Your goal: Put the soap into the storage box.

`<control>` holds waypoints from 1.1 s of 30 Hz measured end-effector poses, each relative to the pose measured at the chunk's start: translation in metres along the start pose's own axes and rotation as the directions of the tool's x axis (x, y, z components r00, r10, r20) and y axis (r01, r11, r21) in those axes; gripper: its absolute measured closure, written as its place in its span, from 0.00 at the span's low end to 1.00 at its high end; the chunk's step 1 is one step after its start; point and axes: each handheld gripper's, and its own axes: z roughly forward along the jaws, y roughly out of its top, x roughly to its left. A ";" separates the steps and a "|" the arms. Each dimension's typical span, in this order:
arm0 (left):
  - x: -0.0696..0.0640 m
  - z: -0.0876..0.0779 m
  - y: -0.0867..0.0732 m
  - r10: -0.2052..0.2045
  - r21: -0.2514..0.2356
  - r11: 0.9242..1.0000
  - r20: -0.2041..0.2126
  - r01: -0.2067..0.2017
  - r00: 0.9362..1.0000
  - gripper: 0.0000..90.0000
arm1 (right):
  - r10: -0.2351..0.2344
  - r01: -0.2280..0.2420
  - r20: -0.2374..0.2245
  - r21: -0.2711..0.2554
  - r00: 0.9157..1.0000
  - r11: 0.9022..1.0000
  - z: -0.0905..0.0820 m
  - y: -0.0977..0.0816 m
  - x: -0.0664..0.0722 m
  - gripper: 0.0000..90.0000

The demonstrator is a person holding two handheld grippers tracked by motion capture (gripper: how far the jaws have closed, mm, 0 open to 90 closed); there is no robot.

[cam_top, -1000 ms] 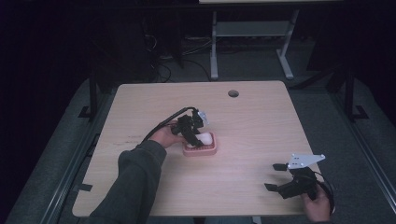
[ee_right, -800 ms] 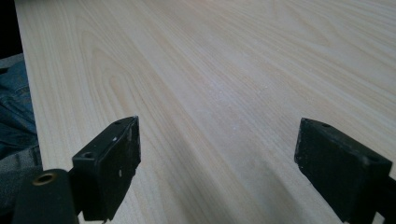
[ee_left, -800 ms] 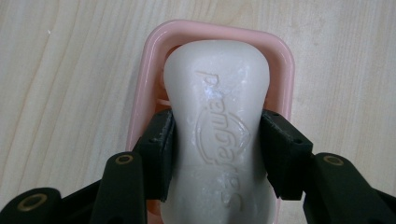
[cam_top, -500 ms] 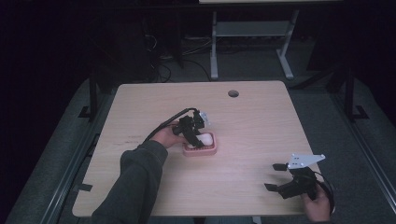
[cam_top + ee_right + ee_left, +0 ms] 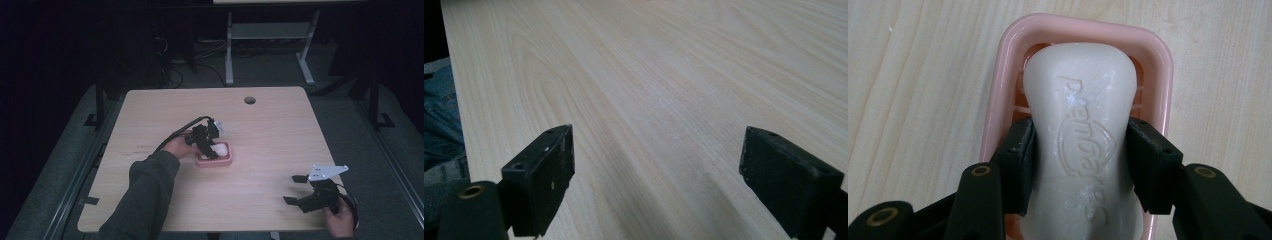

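A white soap bar (image 5: 1080, 125) stamped "Safeguard" lies in a pink soap dish (image 5: 1160, 75) near the middle of the table. My left gripper (image 5: 1080, 165) is shut on the soap bar, one jaw pressed to each long side. From the high view the left gripper (image 5: 210, 147) sits over the soap dish (image 5: 222, 161), with the soap bar (image 5: 220, 148) showing white beside it. My right gripper (image 5: 296, 190) rests at the table's near right corner, open, with bare wood between its jaws (image 5: 656, 185).
The wooden table (image 5: 280, 135) has a round cable hole (image 5: 249, 100) at its far edge. A metal frame leg (image 5: 229, 50) stands on the floor behind. A sleeve (image 5: 145, 195) reaches in from the bottom left. Blue denim (image 5: 439, 120) shows past the table edge.
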 end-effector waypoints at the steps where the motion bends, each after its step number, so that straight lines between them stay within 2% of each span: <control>1: 0.000 0.000 0.000 0.001 -0.001 1.000 -0.003 -0.001 1.000 0.54 | 0.000 0.000 0.000 0.001 1.000 1.000 0.000 0.000 0.000 0.16; 24: 0.000 0.001 0.000 0.002 0.011 1.000 -0.007 -0.002 1.000 0.55 | -0.001 0.001 -0.001 0.005 1.000 1.000 0.001 0.000 0.000 0.16; 33: -0.001 0.001 0.001 0.010 0.016 1.000 -0.021 -0.010 1.000 0.54 | 0.005 -0.005 -0.001 0.008 1.000 1.000 0.001 0.001 0.001 0.16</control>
